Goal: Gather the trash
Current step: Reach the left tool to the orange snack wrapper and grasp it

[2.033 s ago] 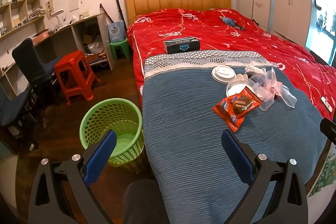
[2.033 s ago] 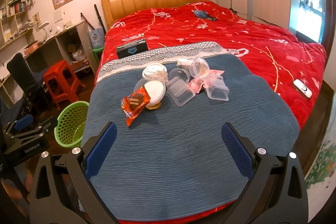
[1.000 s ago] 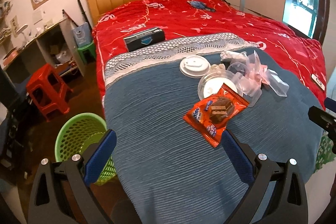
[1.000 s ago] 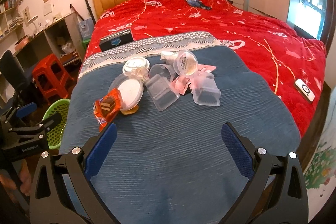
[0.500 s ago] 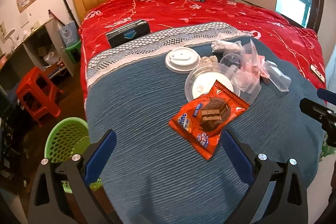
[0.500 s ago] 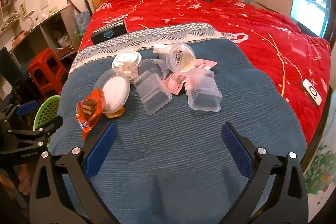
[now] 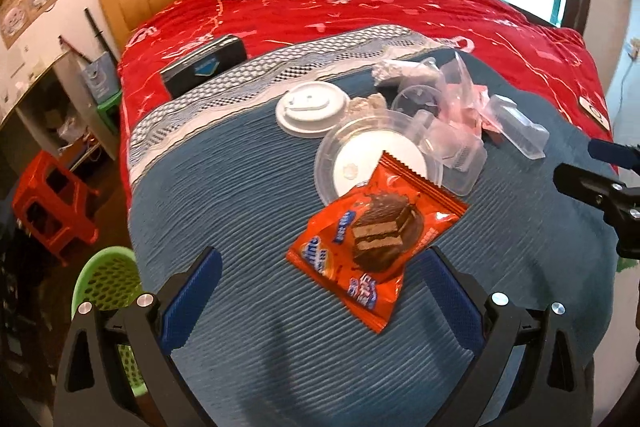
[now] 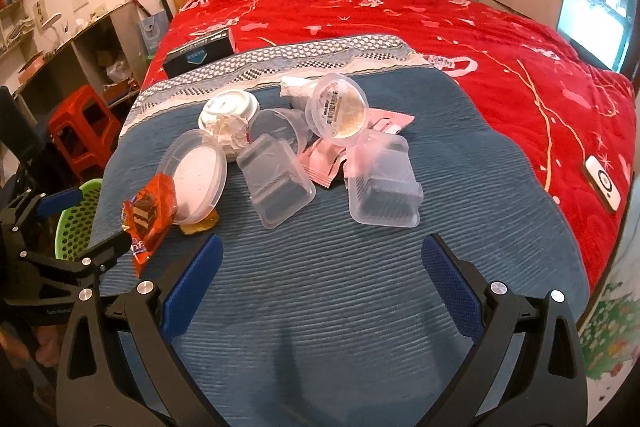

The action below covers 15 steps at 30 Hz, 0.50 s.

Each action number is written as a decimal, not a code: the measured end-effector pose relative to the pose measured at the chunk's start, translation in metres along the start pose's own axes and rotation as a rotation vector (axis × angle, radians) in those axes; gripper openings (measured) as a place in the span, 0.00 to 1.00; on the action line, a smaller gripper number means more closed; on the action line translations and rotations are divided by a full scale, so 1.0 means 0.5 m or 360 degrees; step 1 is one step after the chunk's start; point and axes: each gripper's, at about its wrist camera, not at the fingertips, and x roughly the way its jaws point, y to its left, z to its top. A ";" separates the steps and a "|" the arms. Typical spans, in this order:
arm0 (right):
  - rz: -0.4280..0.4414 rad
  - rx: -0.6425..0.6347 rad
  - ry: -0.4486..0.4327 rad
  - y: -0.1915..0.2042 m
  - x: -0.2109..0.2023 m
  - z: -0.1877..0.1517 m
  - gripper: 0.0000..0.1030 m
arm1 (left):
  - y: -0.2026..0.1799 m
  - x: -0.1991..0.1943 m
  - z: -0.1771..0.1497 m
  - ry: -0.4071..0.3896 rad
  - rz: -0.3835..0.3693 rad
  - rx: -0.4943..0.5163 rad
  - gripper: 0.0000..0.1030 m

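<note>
Left gripper has closed in on the orange snack wrapper.
Jaws apart, empty, straddling the wrapper's near edge; right gripper likewise spread; green basket left of the wrapper.

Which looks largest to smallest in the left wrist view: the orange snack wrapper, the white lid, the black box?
1. orange snack wrapper, though it lies nearest the camera.
2. and 3. white lid and black box look alike; unranked.
</note>
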 end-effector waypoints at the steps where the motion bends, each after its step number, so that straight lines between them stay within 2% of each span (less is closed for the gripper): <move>1: -0.0001 -0.0001 0.0002 0.000 0.002 0.000 0.95 | -0.003 0.007 0.003 0.0005 -0.0015 0.0008 0.94; 13: 0.0053 0.0021 0.0030 -0.029 0.038 0.033 0.95 | -0.036 0.049 0.018 0.0000 -0.0132 0.0139 0.92; 15: 0.0079 0.0023 0.0029 -0.034 0.045 0.047 0.95 | -0.039 0.057 0.021 0.0011 -0.0149 0.0146 0.79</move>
